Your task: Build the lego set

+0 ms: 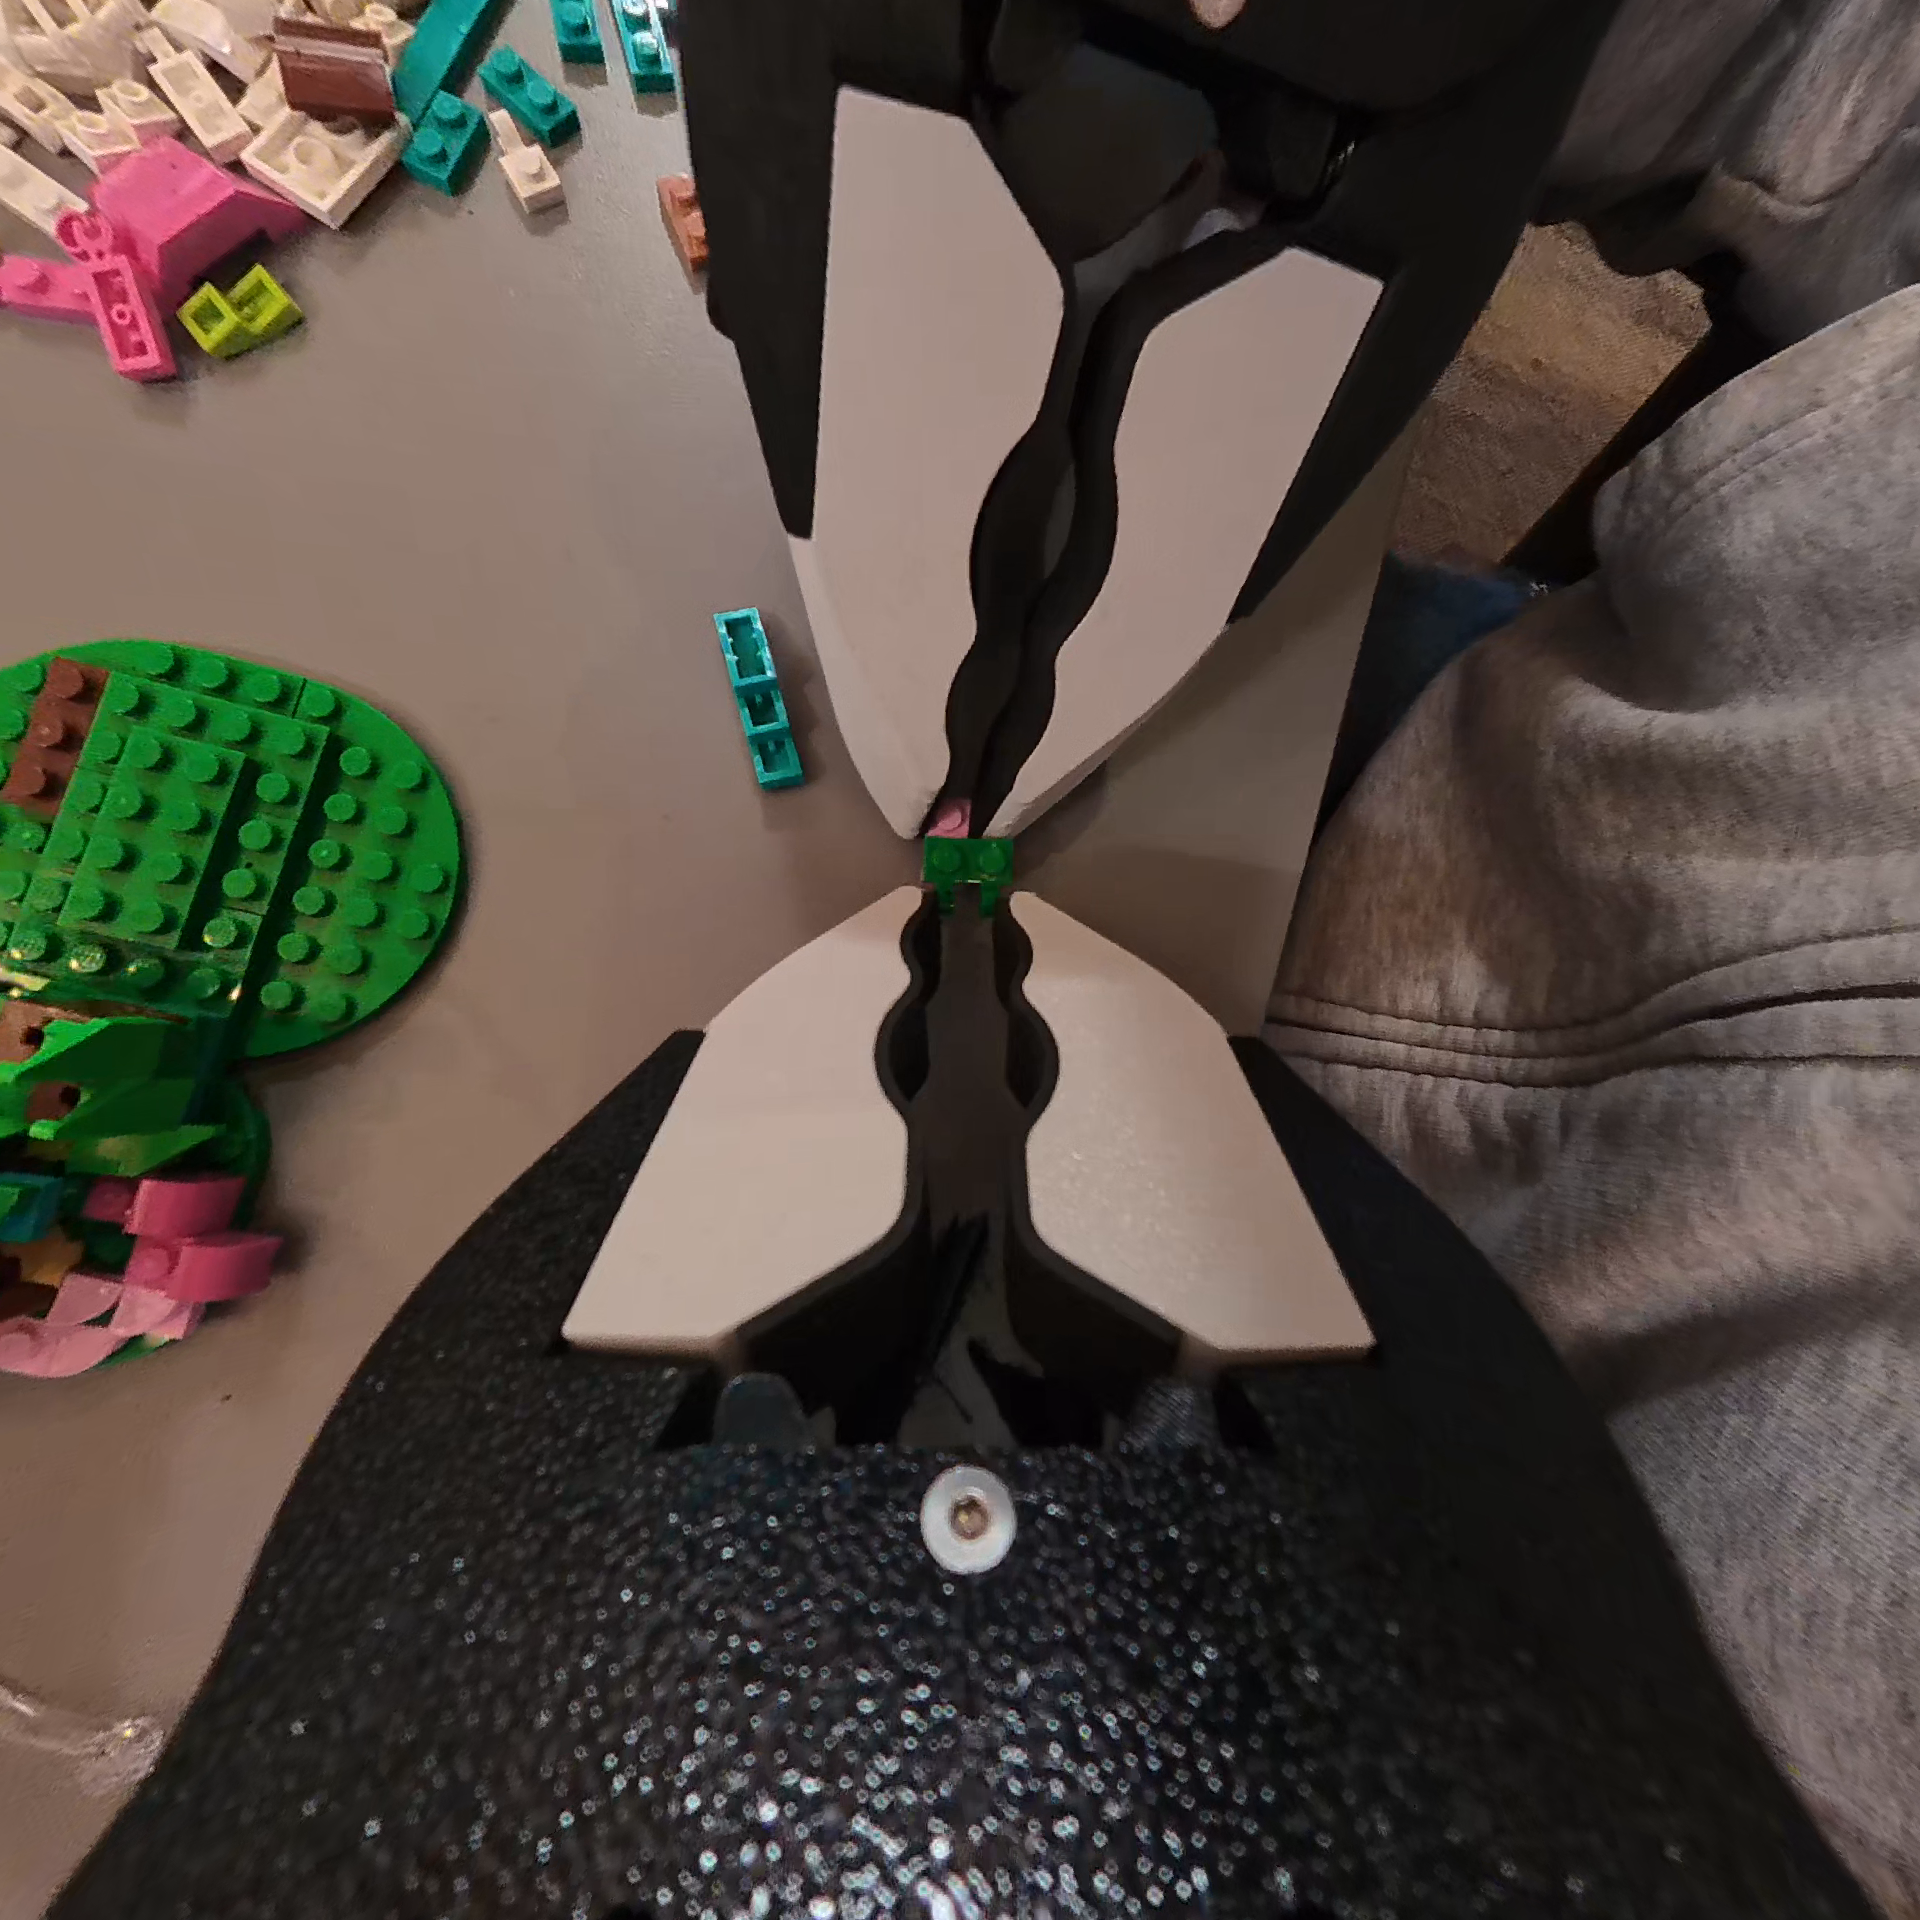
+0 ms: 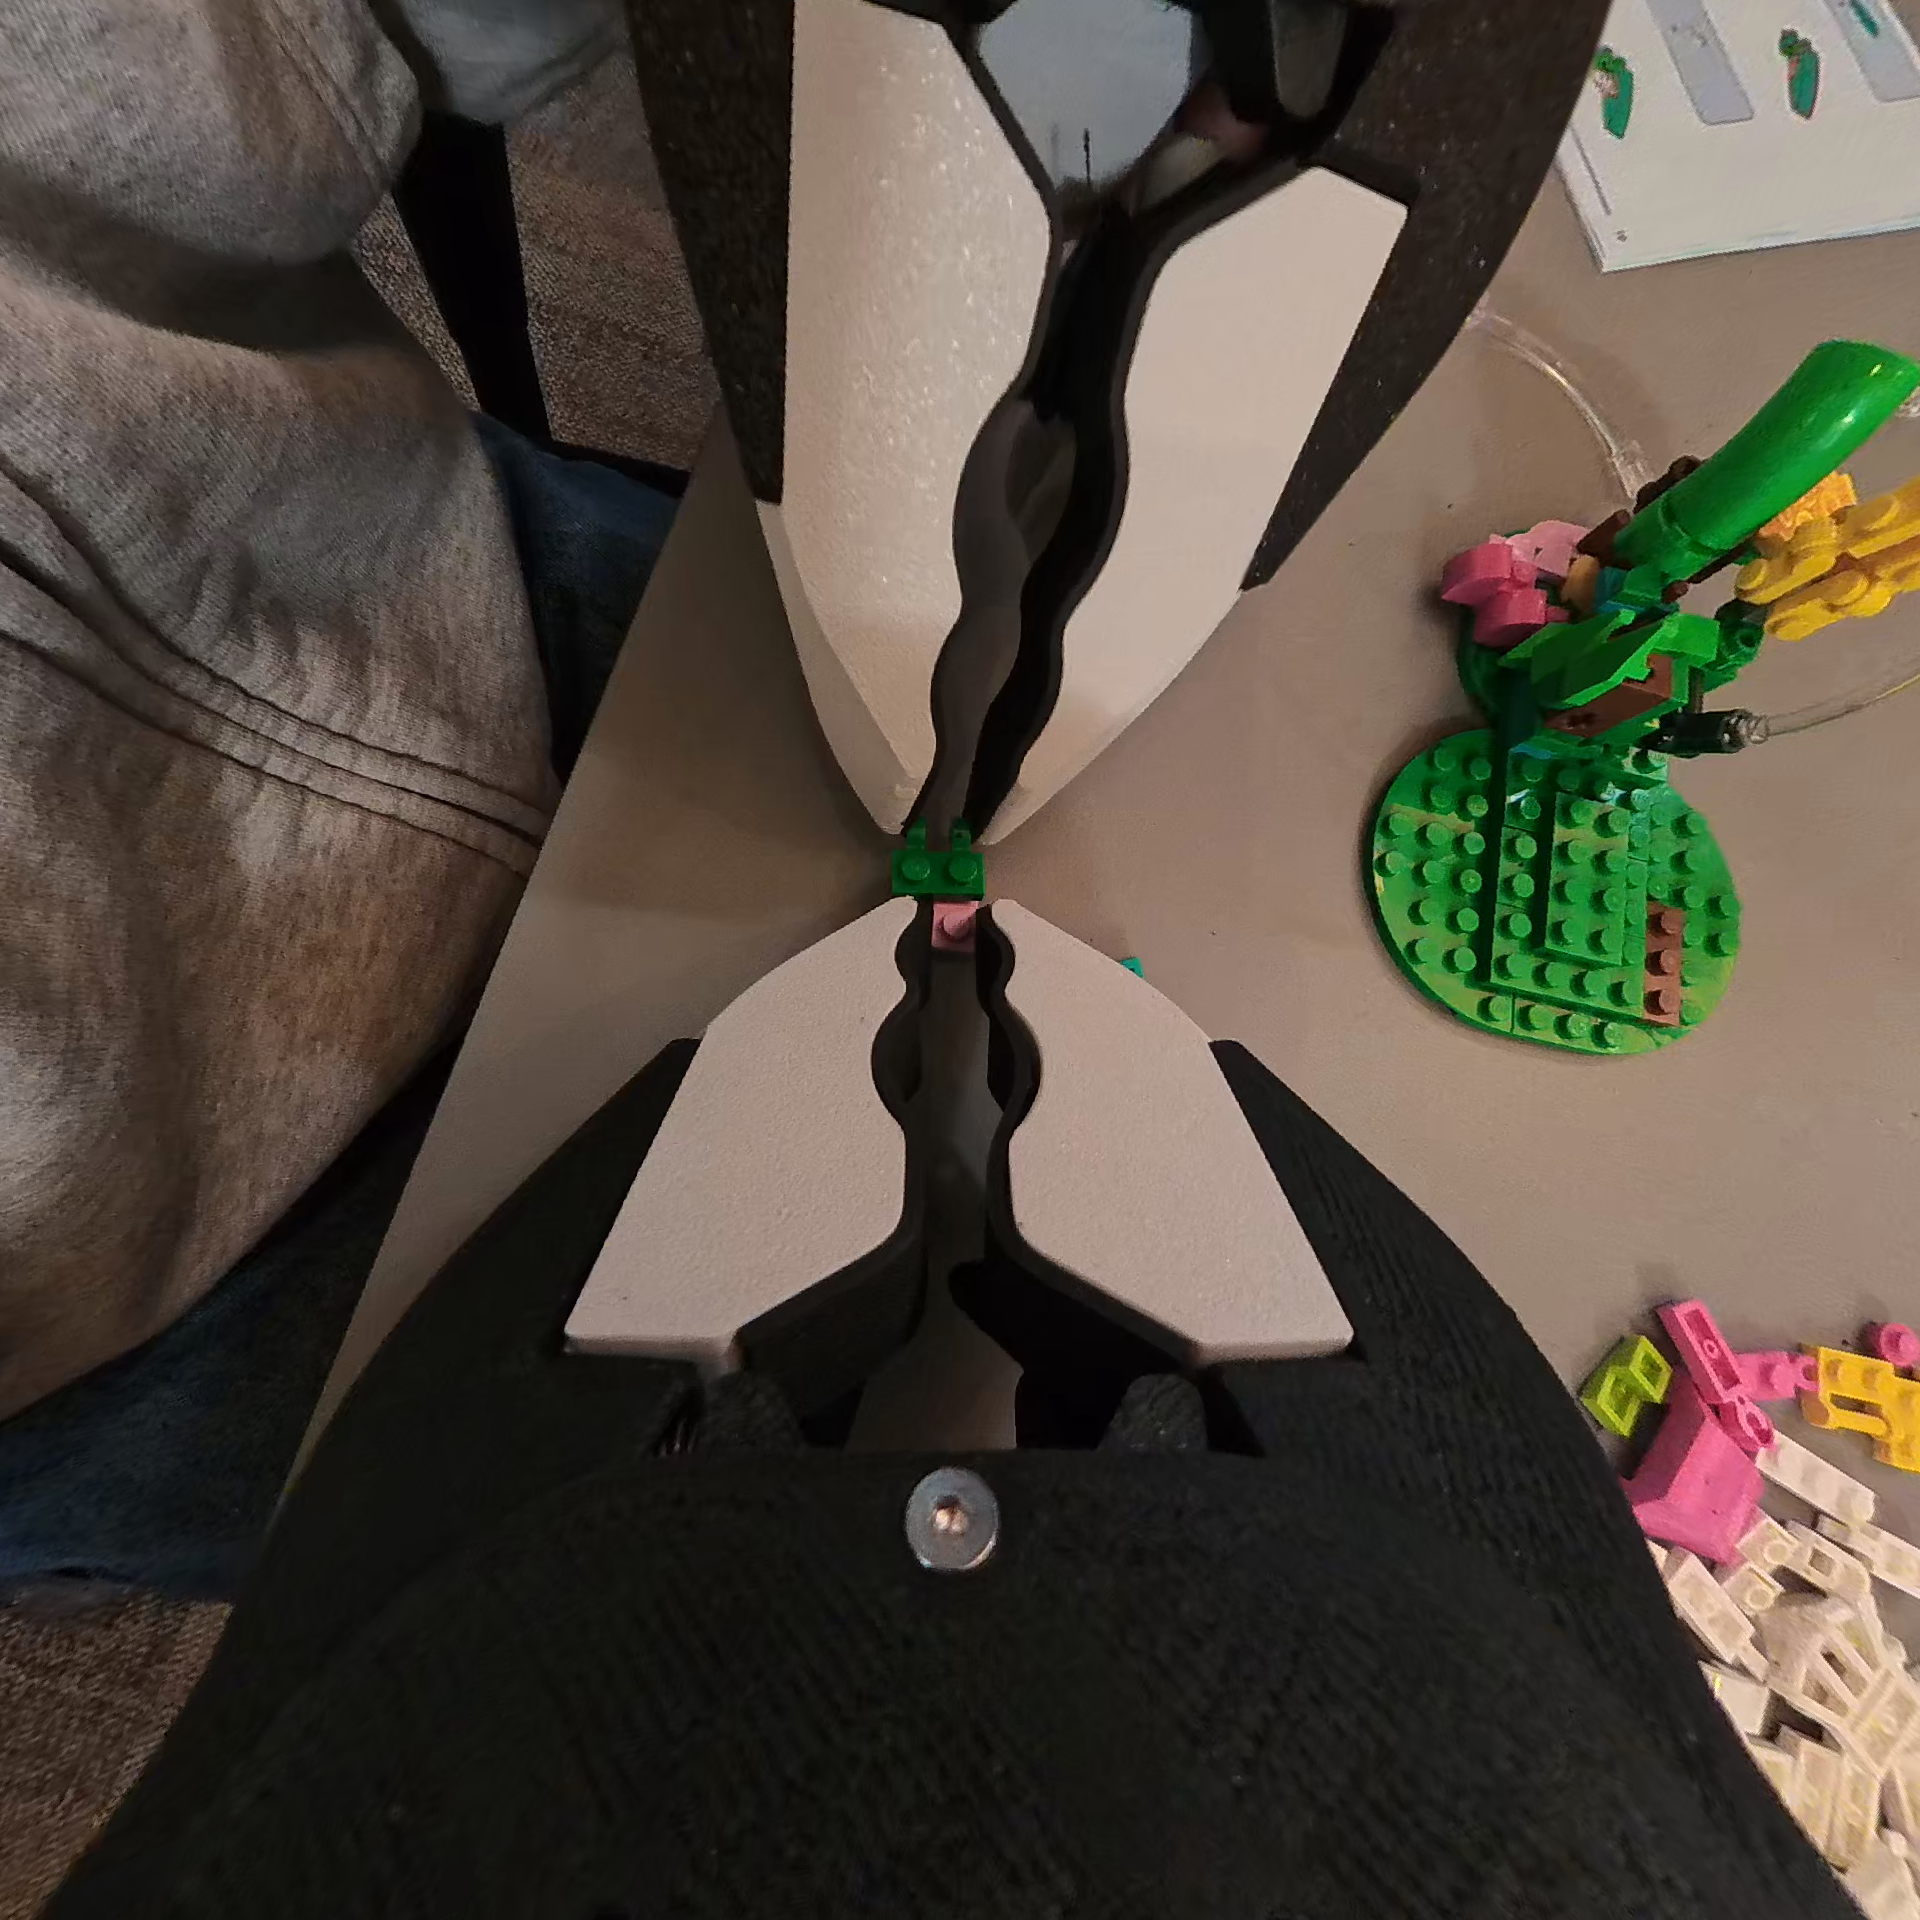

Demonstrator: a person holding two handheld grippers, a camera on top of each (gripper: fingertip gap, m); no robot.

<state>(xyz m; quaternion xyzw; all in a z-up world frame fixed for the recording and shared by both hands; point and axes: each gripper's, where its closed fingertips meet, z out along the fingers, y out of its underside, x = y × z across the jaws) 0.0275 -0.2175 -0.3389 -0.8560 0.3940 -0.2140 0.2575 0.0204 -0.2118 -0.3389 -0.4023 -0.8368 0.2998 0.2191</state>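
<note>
— Left gripper (image 1: 968, 902): what's in it?

— A small green plate (image 1: 968, 862) with two studs and a pair of clips. Its fingers are drawn in narrow and clamp the clip end, so the plate sticks out past the tips.

— And the right gripper (image 2: 951, 914)?

— Narrower still, pinching a tiny pink piece (image 2: 953, 927) between its pads. From the left view that gripper comes in from the top, tip to tip with the left one.

— Do the two pieces touch?

— The pink piece sits right against the green plate's edge; whether they are joined, I cannot tell.

— Where is all this?

— Just above the grey desk (image 1: 468, 499), near its edge, beside a person's grey sweatshirt (image 1: 1621, 935).

— What lies around?

— A teal plate (image 1: 758, 698) lies on the desk just beside the right gripper's finger. Farther off stands a round green base (image 2: 1553, 894) with stacked green plates, a brown piece and a plant build of green, pink and yellow parts rising from it. Well apart there is a heap of white pieces (image 1: 125, 114), with pink bricks (image 1: 156, 234), a lime piece (image 1: 237, 312) and more teal pieces (image 1: 488, 94) next to it. A printed booklet (image 2: 1745, 125) lies at the far corner in the right view
</note>
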